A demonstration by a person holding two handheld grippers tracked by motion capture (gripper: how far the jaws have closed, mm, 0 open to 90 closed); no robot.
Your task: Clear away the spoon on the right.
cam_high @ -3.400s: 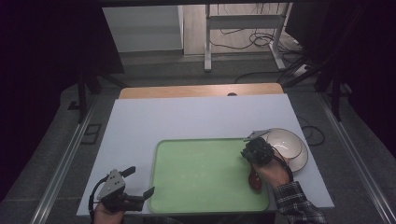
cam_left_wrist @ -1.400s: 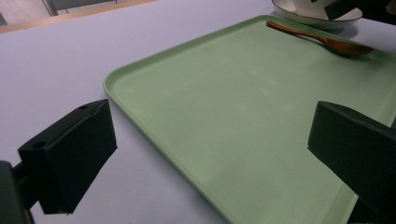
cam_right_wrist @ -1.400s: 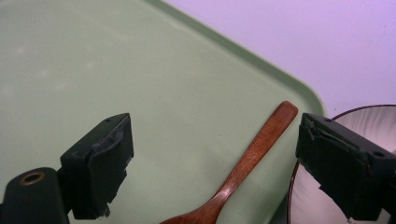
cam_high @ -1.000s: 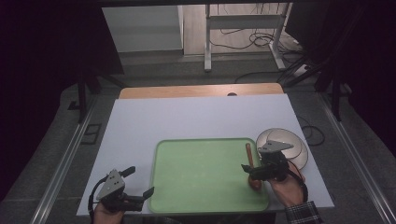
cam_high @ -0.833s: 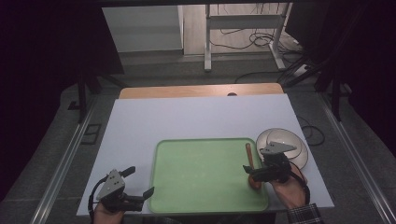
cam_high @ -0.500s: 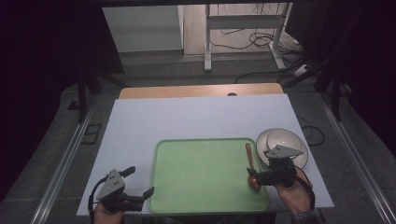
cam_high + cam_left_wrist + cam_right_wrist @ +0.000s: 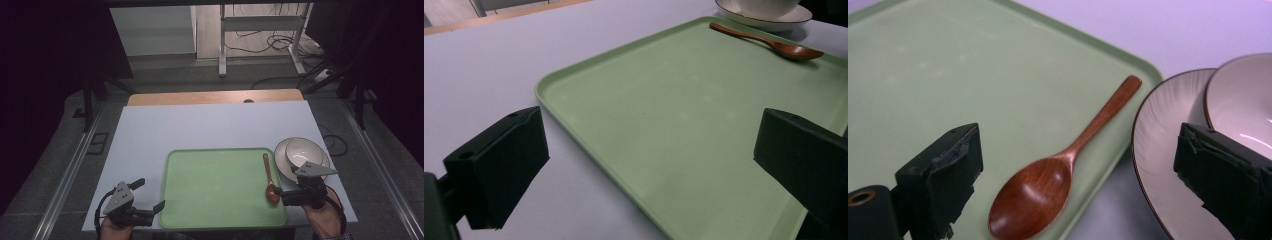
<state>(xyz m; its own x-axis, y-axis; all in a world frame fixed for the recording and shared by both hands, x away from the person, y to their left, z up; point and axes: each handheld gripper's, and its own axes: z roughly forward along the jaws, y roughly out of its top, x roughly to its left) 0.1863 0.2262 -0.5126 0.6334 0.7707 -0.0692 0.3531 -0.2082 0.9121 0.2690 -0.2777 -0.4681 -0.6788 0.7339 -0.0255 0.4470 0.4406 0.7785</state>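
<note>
**Spoon on tray, right tool standing off**

Item: wooden spoon (image 7: 269, 176), lying on the green tray (image 7: 215, 187) along its 3 o'clock edge, bowl end toward the person, handle pointing to 12 o'clock. Not held.

Right tool (image 7: 280, 192): jaws wide apart, empty, just behind the spoon's bowl end at 6 o'clock of it; in the right gripper view the spoon (image 7: 1058, 170) lies between the two jaws.

Left tool (image 7: 150, 200): jaws wide apart, empty, resting off the tray's 8 o'clock corner on the desk (image 7: 210, 125).

Adjacent: white bowl (image 7: 304, 154) on a plate (image 7: 282, 150), just beside the tray at 3 o'clock.

Step, as I judge it: spoon set down; bowl and plate likely next, calling for a shift toward 2 o'clock.
</note>
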